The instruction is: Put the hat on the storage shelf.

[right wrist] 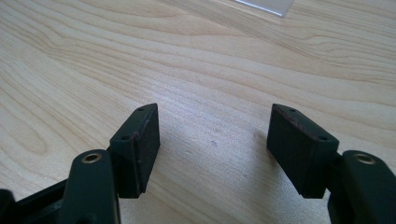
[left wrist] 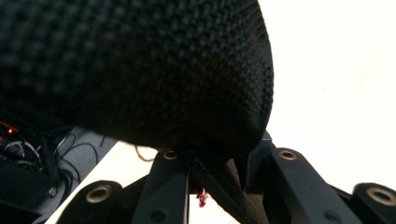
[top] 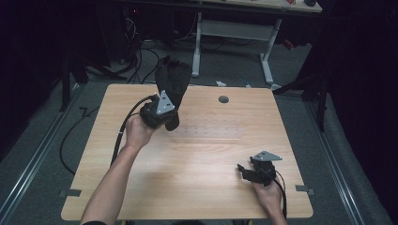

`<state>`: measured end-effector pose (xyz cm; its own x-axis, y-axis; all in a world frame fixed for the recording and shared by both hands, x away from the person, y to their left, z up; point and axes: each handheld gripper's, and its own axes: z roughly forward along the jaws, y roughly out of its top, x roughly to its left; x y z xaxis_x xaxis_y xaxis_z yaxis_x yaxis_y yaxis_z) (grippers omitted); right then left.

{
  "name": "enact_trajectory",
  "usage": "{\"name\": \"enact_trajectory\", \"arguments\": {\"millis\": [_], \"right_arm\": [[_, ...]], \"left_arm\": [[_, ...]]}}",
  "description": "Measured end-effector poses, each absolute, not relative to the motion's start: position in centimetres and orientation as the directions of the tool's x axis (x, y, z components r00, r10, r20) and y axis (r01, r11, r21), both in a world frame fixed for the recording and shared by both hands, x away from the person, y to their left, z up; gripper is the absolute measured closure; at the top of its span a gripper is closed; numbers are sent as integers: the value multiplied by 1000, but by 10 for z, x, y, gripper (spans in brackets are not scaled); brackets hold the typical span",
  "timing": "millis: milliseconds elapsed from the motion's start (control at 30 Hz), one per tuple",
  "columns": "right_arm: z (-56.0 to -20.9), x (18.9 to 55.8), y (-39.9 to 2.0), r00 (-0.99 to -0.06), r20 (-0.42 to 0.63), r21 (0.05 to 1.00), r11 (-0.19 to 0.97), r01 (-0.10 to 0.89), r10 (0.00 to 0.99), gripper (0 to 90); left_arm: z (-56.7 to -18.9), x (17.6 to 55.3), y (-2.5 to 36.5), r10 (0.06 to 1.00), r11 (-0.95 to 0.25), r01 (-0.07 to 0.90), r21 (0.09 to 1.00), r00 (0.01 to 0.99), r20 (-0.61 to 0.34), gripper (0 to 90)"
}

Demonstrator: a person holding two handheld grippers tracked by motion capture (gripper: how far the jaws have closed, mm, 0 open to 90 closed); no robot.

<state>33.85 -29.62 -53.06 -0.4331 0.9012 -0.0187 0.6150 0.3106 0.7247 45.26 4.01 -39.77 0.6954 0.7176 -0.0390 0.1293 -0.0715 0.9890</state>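
High view: left tool (top: 162, 110) is up over the far-left part of the counter (top: 202, 154), clamped on a black cloth (top: 172, 79) that stands up out of it and flops toward the far edge. The right tool (top: 251, 171) sits low at the near-right of the counter, well apart from the cloth.

Left tool's own view gives the close-up the high view lacks: the cloth (left wrist: 140, 70) is a coarse black knit with a ribbed, stitched edge, bulging over the lens, and its lower end is pinched in the narrow gap between the two jaws. A small reddish thread (left wrist: 202, 198) hangs at the pinch point.

Right tool's own view: jaws spread wide, nothing between the pads (right wrist: 140, 144), just bare wood grain. A corner of a clear sheet (right wrist: 266, 5) lies on the counter at the top edge.
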Motion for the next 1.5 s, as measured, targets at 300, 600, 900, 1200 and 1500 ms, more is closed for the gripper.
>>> {"name": "enact_trajectory", "arguments": {"millis": [300, 600, 900, 1200, 1500], "right_arm": [[-531, 338, -296, -435, -20, 725, 313, 614, 900, 347], [-531, 338, -296, -439, -20, 725, 315, 612, 898, 345], [-531, 338, -296, -439, -20, 725, 315, 613, 898, 345], [-531, 338, -296, -437, -17, 725, 312, 614, 899, 344], [-531, 338, -296, -438, -16, 725, 312, 614, 899, 344]], "left_arm": [[-403, 457, 40, 701, -60, 120, 991, 712, -44, 755], [-408, 454, 58, 700, -20, 157, 987, 707, -99, 743], [-419, 449, 72, 713, -31, 209, 977, 690, -125, 738], [-426, 447, 81, 724, -30, 258, 966, 672, -157, 739], [-429, 445, 85, 733, -4, 281, 960, 653, -188, 741]]}}
